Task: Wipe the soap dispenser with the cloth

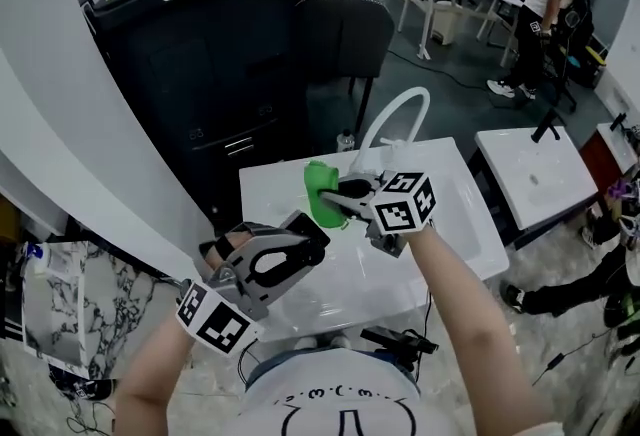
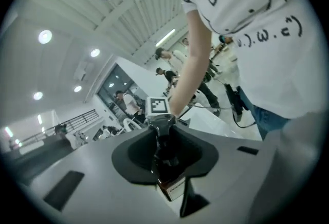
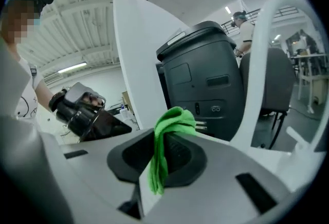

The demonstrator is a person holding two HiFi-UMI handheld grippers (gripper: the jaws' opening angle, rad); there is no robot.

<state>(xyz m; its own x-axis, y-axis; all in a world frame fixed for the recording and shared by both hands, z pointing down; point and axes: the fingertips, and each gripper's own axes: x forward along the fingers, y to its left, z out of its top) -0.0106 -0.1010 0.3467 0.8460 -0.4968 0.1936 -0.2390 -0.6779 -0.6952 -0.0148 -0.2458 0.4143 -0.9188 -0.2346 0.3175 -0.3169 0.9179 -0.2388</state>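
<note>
Dispenser in one gripper, cloth in the other, both raised over a white sink.
Nearest, the left gripper (image 1: 308, 234) pinches a dark soap dispenser (image 2: 165, 159) by its body, pump head pointing away from the camera. Just beyond it, the right gripper (image 1: 350, 194) is clamped on a bunched green cloth (image 3: 165, 135), which hangs from the jaws close to the dispenser. Below lies the sink (image 1: 290, 186), with an arched white faucet (image 1: 400, 109) behind it, then a black machine (image 1: 200, 54).
</note>
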